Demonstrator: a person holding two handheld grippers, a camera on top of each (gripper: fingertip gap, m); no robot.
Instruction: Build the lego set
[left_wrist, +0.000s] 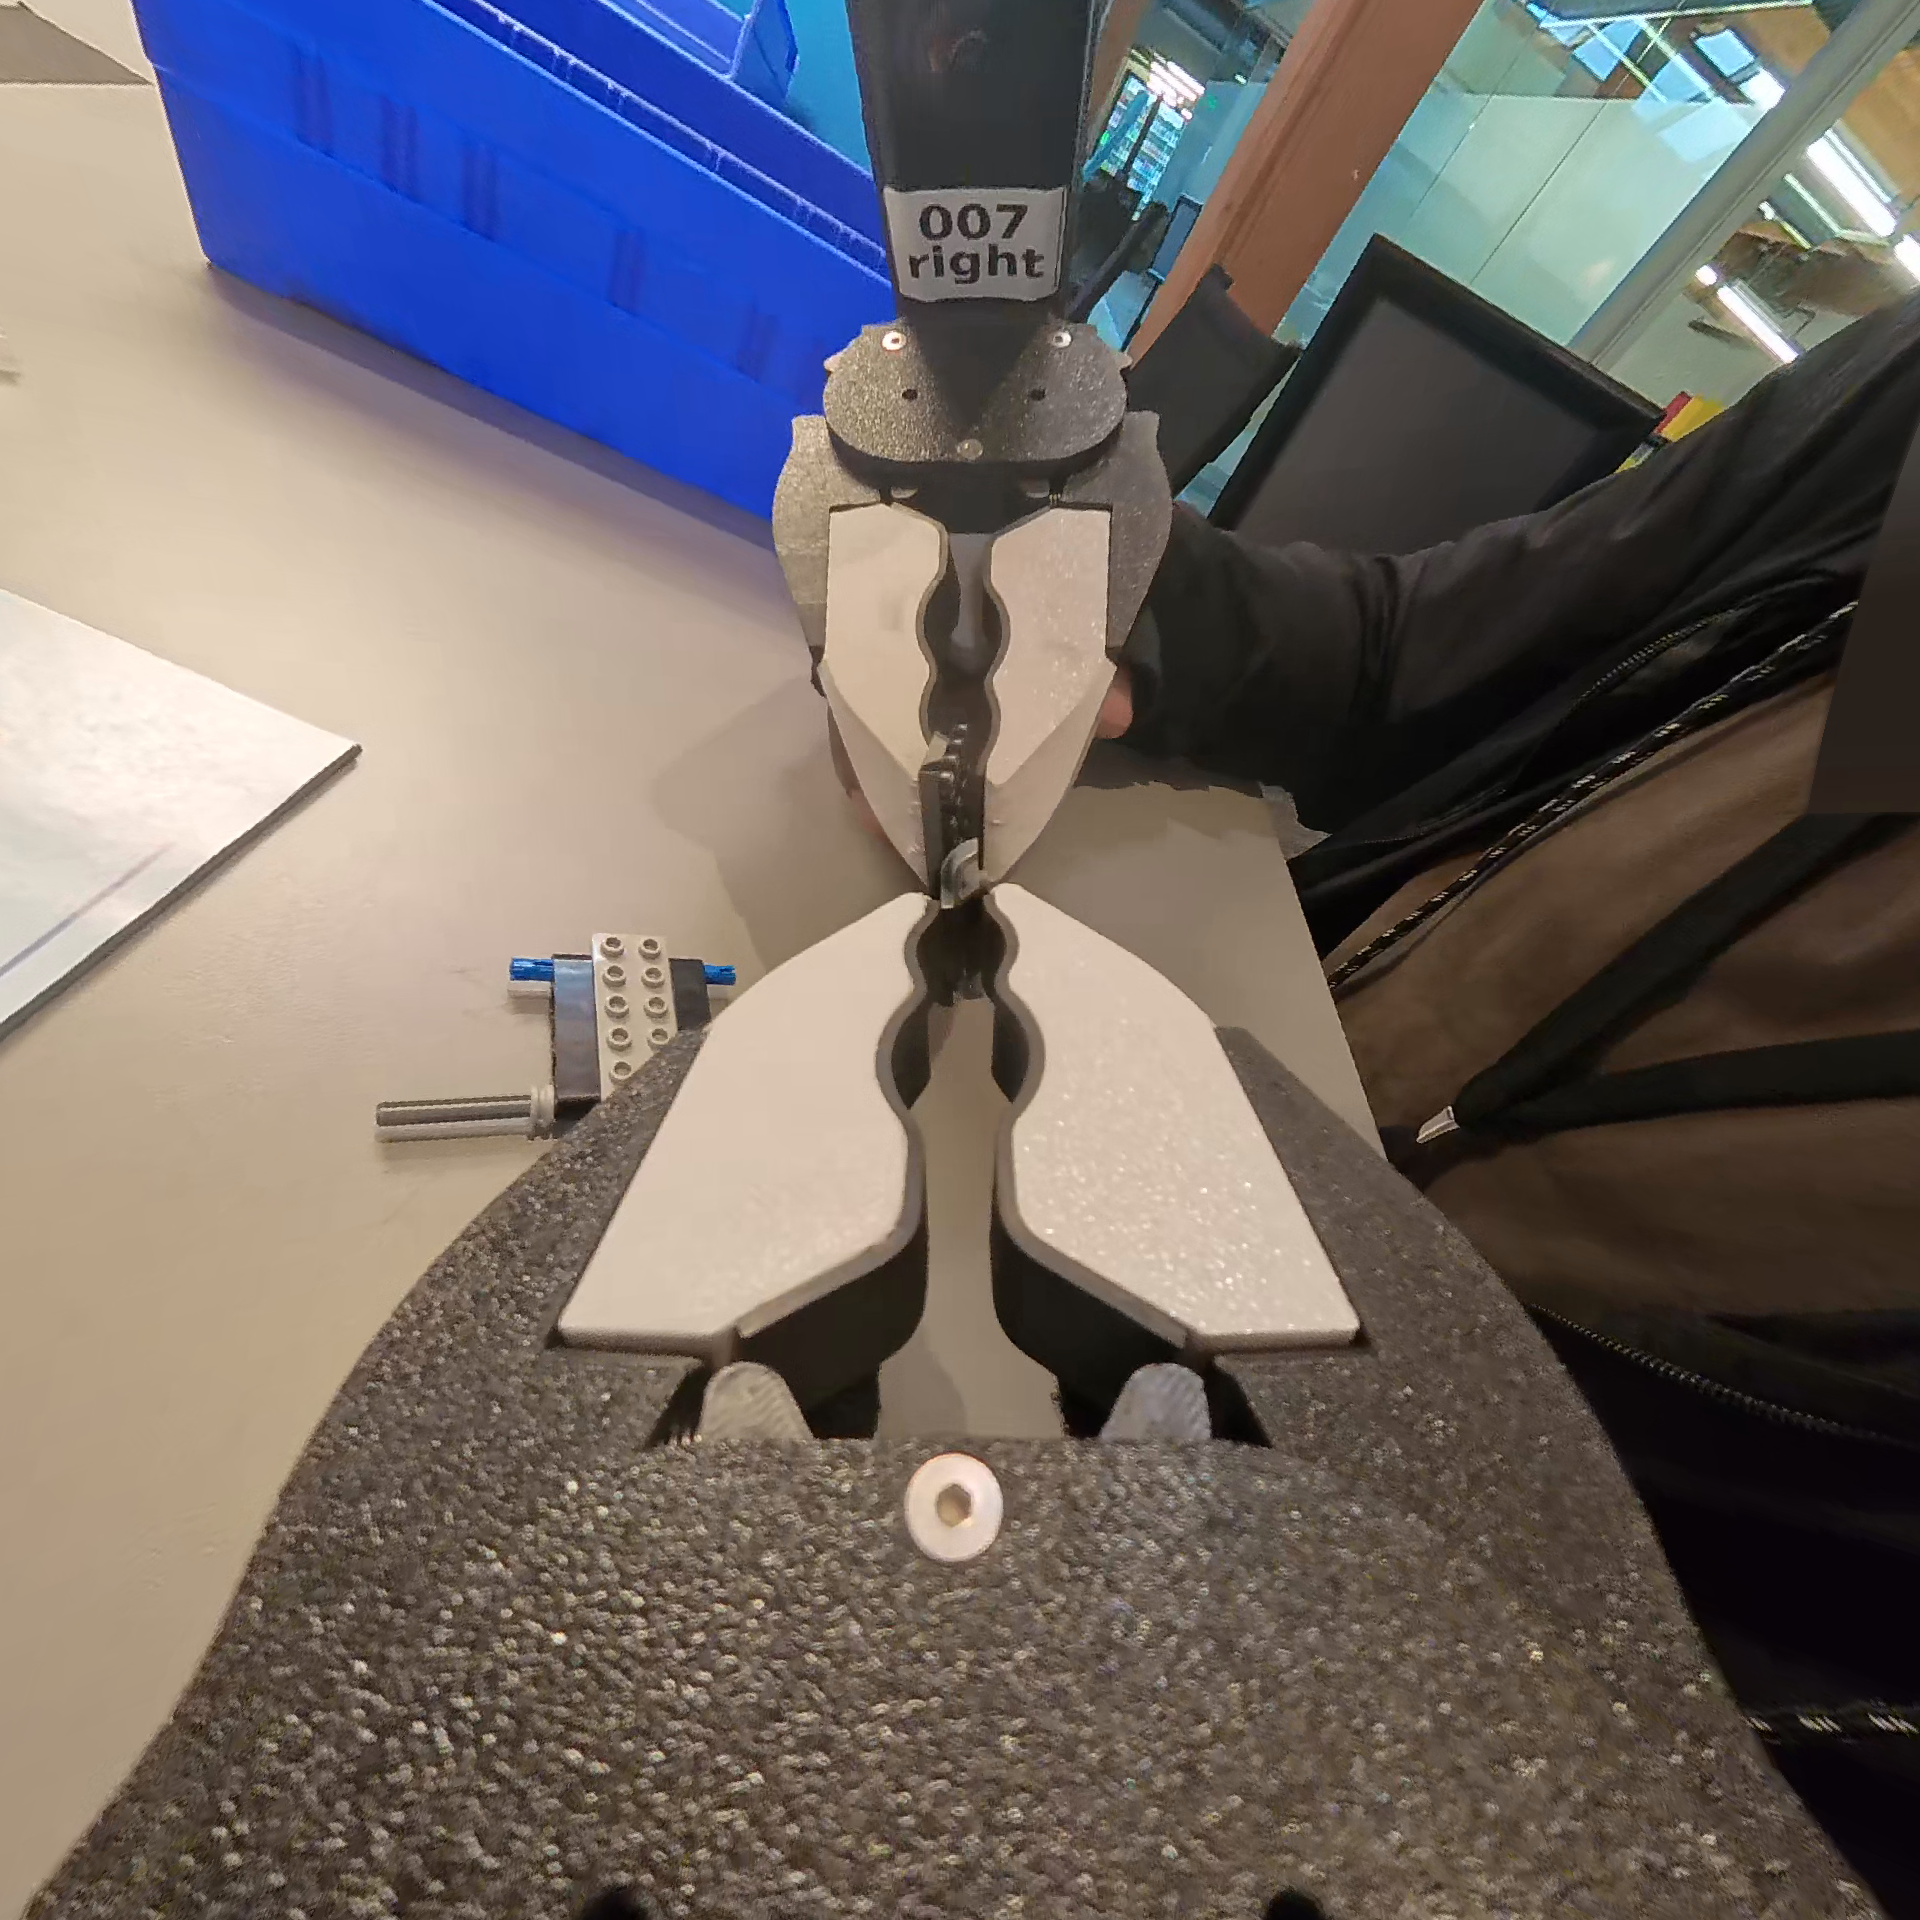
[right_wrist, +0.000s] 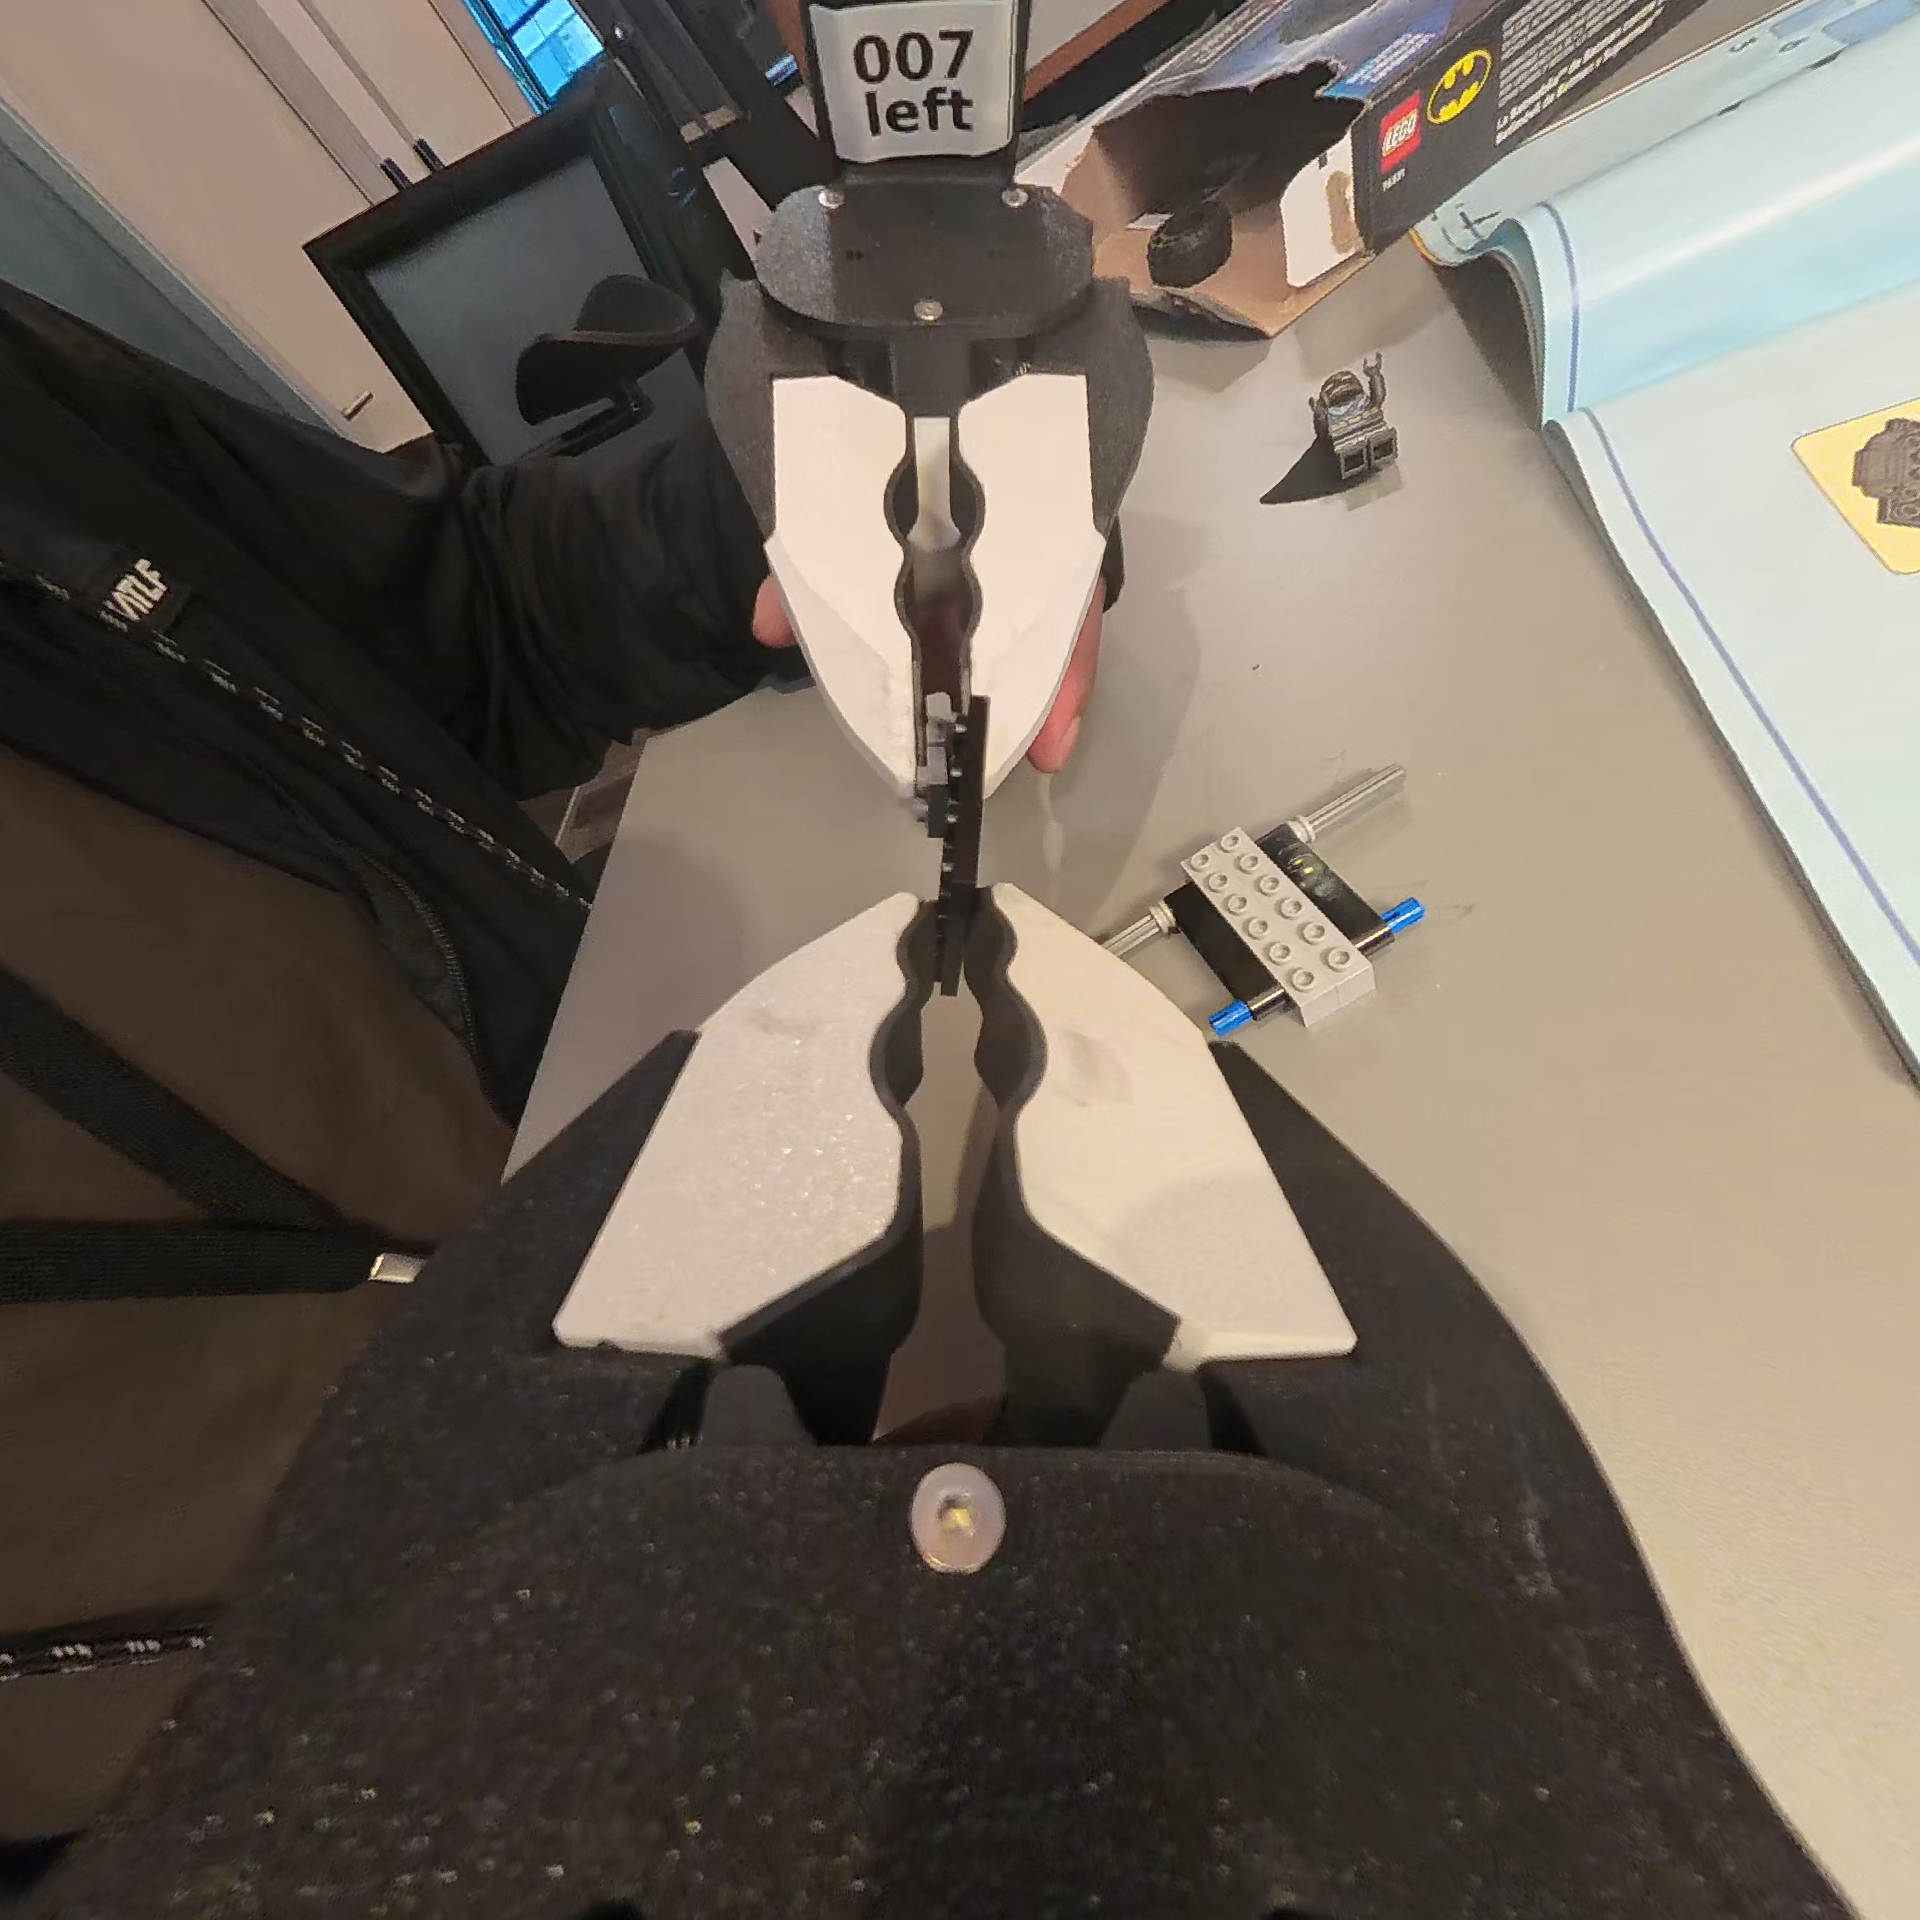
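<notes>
Black and thin, a long studded plate (right_wrist: 961, 883) stands on edge in the air between the two tongs, its row of small studs facing sideways. The right tongs (right_wrist: 951, 920) are closed on its near end, both pale fingertips pressed against its flat faces. At its far end a small grey piece (right_wrist: 932, 748) with a darker step sits against the studded side, and the left tongs (left_wrist: 956, 904) are closed there on the plate and the small grey piece together, as the view from the right side shows. The two pairs of tongs meet nearly tip to tip above the grey surface (right_wrist: 1558, 1247), near its front edge, each held by a hand in a black sleeve (right_wrist: 582, 582).

Lying on the surface just beside the tongs is a small built assembly (right_wrist: 1283, 940): a light grey studded brick across a black block, with blue pins and a grey axle sticking out. Farther off stands a small dark toy figure (right_wrist: 1351, 426), beside an open pale blue booklet (right_wrist: 1714, 364). Beyond these sit a torn cardboard box (right_wrist: 1455, 114) and, on the opposite side, a blue bin (left_wrist: 499, 208).
</notes>
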